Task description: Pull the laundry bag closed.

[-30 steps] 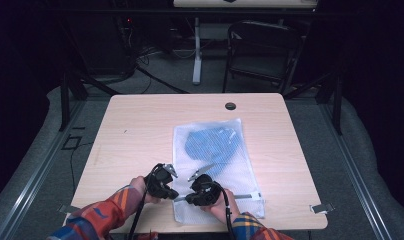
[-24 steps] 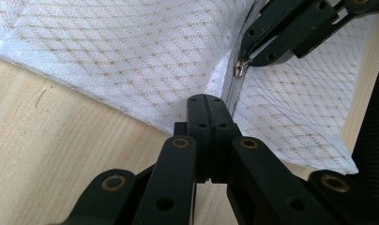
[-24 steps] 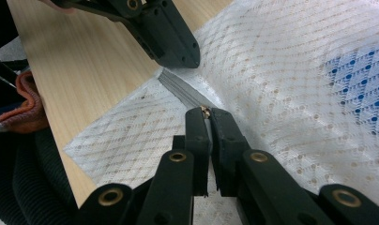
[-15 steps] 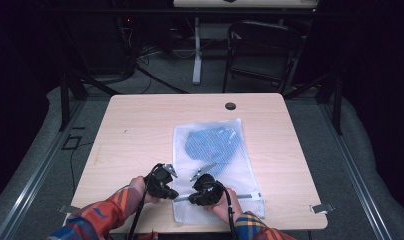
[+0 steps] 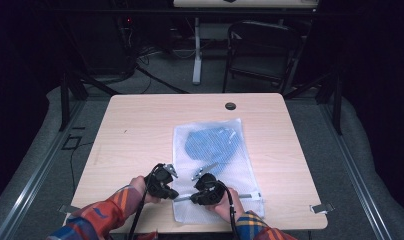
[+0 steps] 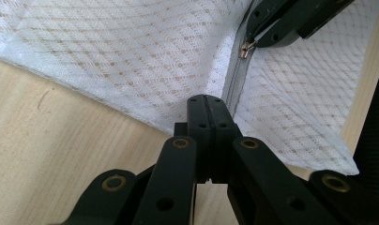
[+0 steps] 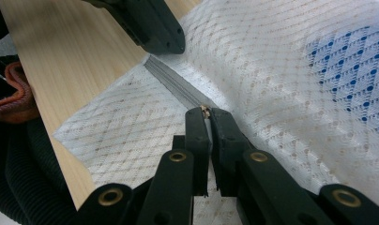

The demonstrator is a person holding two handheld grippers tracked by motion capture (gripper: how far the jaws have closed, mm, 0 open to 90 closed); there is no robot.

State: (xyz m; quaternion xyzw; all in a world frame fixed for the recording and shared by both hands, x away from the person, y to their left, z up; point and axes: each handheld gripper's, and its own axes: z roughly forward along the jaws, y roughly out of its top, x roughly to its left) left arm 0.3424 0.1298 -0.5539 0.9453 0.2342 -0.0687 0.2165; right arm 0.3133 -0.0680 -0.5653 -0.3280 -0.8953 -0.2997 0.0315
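Note:
A white mesh zip bag (image 5: 240, 170) lies flat on the wooden table (image 5: 140, 130) with a blue dotted cloth (image 5: 212, 145) inside it. Its grey zipper (image 6: 231, 86) runs along the near edge. My left gripper (image 5: 176, 194) is shut on the bag's edge at the zipper's end (image 6: 208, 101). My right gripper (image 5: 192, 198) faces it a short way along the zipper and is shut on the small metal zipper pull (image 7: 205, 111). In the left gripper view the right gripper (image 6: 281, 18) holds that pull (image 6: 245, 48). The blue cloth (image 7: 352, 61) shows through the mesh.
A black grommet hole (image 5: 230, 106) sits at the table's far edge. Bare wood lies to the left of the bag. Metal clips (image 5: 320, 207) sit at the table's near corners. A dark chair (image 5: 260, 50) and a table leg (image 5: 196, 50) stand beyond the table.

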